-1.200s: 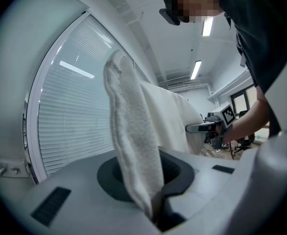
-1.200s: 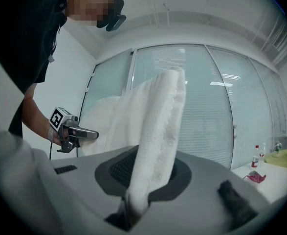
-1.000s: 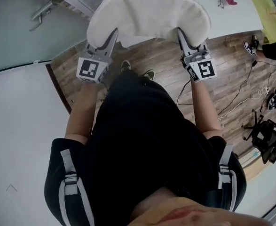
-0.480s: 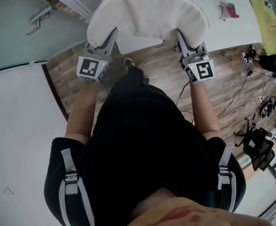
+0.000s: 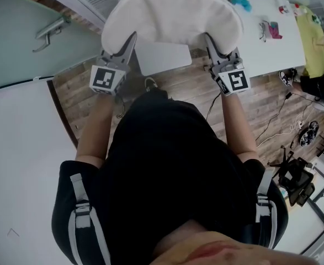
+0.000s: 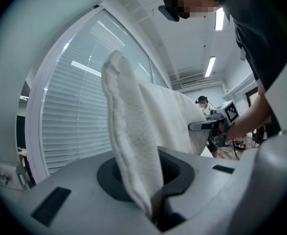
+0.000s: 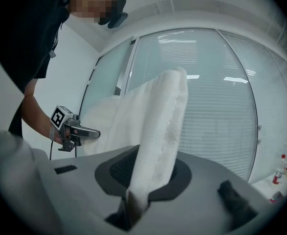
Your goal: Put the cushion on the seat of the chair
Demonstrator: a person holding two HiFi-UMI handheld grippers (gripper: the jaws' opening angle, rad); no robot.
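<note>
I carry the white cushion (image 5: 173, 18) in the air ahead of me, held by its two side edges. My left gripper (image 5: 129, 42) is shut on its left edge and my right gripper (image 5: 210, 42) on its right edge. In the left gripper view the fluffy edge (image 6: 131, 151) rises out of the closed jaws of the left gripper (image 6: 155, 214), and the right gripper (image 6: 216, 124) shows across the cushion. In the right gripper view the cushion's edge (image 7: 158, 141) is pinched by the right gripper (image 7: 131, 209). Below the cushion lies a white flat panel with rounded corners (image 5: 162, 58), possibly the chair's seat.
A white table (image 5: 266, 35) with small coloured items stands ahead on the right. Cables (image 5: 272, 120) and a black stand (image 5: 294, 175) lie on the wooden floor at right. A glass wall with blinds and a door handle (image 5: 51, 26) is at left, beside a white surface (image 5: 24, 148).
Both grippers have carried the cushion forward with the same grip. The white panel and the table have slid nearer beneath the cushion, and more of the panel shows.
</note>
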